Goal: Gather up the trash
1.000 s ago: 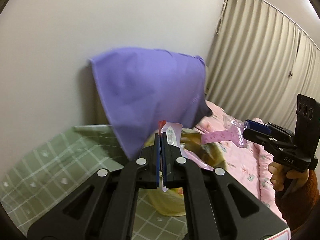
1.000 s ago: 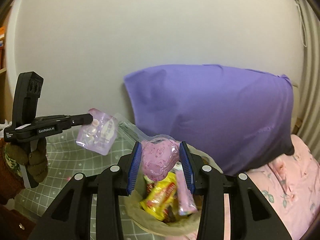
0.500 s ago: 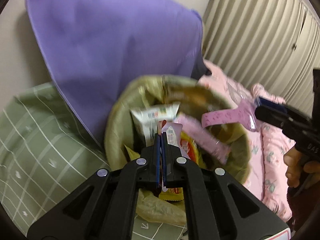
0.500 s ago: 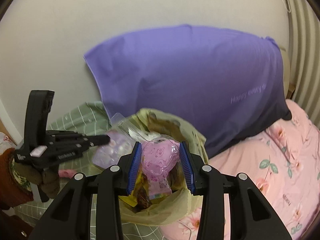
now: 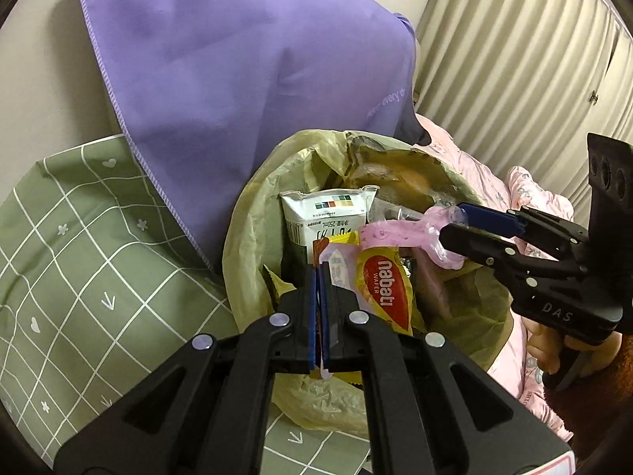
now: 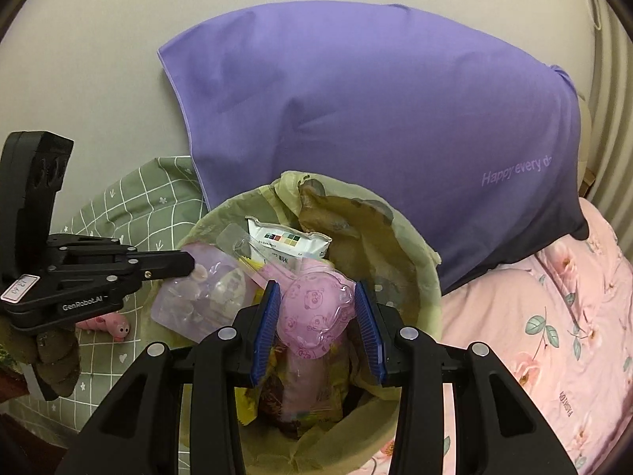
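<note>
step: drop | our left gripper (image 5: 319, 273) pinches clear crinkly pouch (image 6: 198, 297) | right gripper (image 6: 316, 316) clamps pink panda-print wrapper (image 6: 316, 308) | both directly above yellow-green plastic bin bag (image 6: 411, 253), straight below

One lined trash bin (image 6: 411, 273); one milk carton (image 5: 328, 217); one Nabati wafer packet (image 5: 385, 293); two pink pouches (image 6: 316, 308); one purple pillow (image 6: 376, 118); two grippers (image 5: 319, 277)

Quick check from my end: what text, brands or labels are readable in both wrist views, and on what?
"nabati WAFER": yellow wrapper in the trash bag.
"Happy every d", cut off: purple pillow.
"DAS": right gripper body.
"GenRobot.AI": left gripper body.
"250mL": white carton; other print unreadable.
Sticker on left gripper: unreadable.
</note>
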### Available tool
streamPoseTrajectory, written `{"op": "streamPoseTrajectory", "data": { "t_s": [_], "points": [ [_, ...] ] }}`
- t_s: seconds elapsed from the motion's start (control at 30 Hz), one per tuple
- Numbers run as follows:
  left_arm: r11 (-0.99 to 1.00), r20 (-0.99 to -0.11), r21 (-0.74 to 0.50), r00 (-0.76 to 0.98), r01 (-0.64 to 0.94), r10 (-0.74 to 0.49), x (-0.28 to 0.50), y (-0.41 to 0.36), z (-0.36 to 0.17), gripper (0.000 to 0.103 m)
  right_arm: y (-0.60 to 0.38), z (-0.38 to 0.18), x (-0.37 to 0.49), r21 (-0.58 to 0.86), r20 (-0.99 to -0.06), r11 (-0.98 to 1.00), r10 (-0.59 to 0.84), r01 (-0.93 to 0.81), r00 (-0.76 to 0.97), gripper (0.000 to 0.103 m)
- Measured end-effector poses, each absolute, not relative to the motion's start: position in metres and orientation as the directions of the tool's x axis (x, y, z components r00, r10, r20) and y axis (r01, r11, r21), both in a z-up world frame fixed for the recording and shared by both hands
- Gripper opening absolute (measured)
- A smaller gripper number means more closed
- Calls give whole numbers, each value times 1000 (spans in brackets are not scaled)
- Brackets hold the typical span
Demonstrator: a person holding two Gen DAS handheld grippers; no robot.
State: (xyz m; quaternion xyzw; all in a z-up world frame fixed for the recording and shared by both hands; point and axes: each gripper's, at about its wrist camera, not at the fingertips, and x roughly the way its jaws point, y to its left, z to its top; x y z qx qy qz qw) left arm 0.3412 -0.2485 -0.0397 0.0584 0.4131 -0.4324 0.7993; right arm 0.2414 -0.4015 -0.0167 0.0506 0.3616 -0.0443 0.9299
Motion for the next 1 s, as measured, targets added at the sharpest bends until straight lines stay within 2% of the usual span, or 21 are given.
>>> {"op": "streamPoseTrajectory", "data": {
  "t_s": [0.5,0.67,0.73,0.77,0.87,0.9,1.0],
  "points": [
    [621,-728,-257,274,741,-629,343,-262,-43,2,-413,-29,237,22,-683,989,-91,145,725,37],
    [606,-715,-302,245,736,-654,353,-263,-43,3,-411,-27,234,11,-684,989,-101,149,723,38],
    [605,-719,-310,236,734,-654,356,-262,-42,16,-411,-28,233,14,-688,989,-96,145,719,38],
    [610,-714,-317,240,726,-657,357,-258,-41,27,-410,-29,232,15,-689,989,-94,144,719,38],
    [619,-682,-337,269,710,-680,355,-243,-33,40,-406,-29,230,11,-684,990,-96,142,723,41],
    [623,-672,-337,283,706,-684,353,-239,-29,46,-405,-29,229,14,-681,990,-93,141,726,45],
    [650,-644,-341,335,679,-688,343,-222,-16,53,-399,-27,225,25,-672,989,-91,145,735,57]
  ]
}}
